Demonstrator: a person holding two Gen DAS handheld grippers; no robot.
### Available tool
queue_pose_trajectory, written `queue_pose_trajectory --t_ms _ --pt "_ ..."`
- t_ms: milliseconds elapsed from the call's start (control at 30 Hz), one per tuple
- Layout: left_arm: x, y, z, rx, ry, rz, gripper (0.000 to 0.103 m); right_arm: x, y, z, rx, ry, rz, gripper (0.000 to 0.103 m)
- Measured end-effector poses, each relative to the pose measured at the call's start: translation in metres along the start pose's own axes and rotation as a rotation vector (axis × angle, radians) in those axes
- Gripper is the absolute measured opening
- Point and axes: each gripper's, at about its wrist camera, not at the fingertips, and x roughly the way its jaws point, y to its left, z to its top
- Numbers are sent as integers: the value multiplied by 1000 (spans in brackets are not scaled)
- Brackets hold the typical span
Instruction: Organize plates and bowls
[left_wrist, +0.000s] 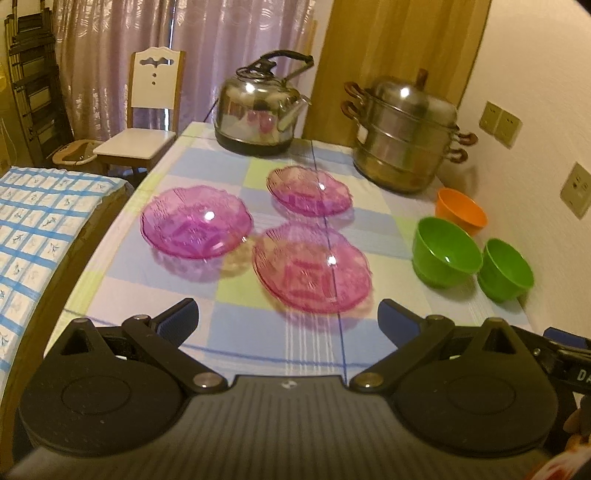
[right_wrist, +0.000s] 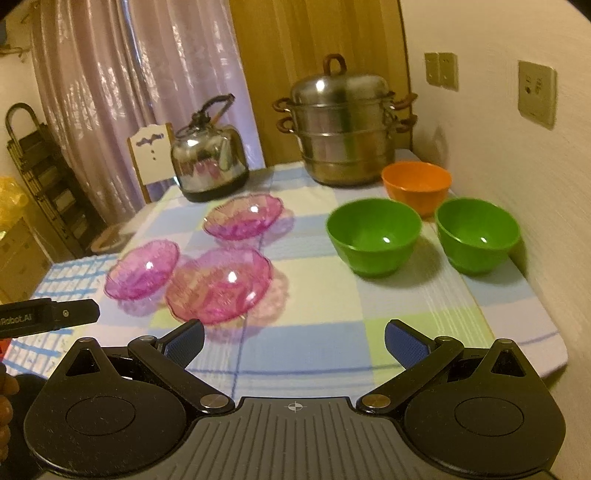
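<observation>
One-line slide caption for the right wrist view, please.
Open right gripper above checked tablecloth, facing three pink plates, two green bowls and an orange bowl.

This is a lived-in home, a dining corner by the look of it — a table under a checked pastel tablecloth (left_wrist: 236, 306) pushed against a wall with sockets (right_wrist: 536, 92). A steel kettle (left_wrist: 258, 110) and a stacked steamer pot (right_wrist: 345, 133) stand at the far end. Pink glass plates (left_wrist: 195, 221) and plastic bowls (right_wrist: 373, 236) sit on the cloth. Behind it — a white-and-wood dining chair (left_wrist: 147, 110), lilac curtains (right_wrist: 110, 92) and a wooden door (left_wrist: 399, 48).
</observation>
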Motion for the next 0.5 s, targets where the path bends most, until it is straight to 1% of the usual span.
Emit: queue_pose_trajectory --t_ms 100,233,367,433,467,500 --pt "8 6 12 -21 0 -8 103 7 5 11 -18 -17 10 103" --pt "24 17 26 -61 1 -26 103 26 11 27 -29 -17 25 103" --pt "55 23 35 -63 15 -24 102 54 11 39 -21 -4 46 103" --pt "74 23 38 -58 28 -30 99 71 10 45 -21 4 59 103" --pt "83 23 38 -55 36 -30 97 80 9 47 -22 7 66 103" --pt "92 23 38 -50 44 -31 96 89 9 50 -24 8 71 103"
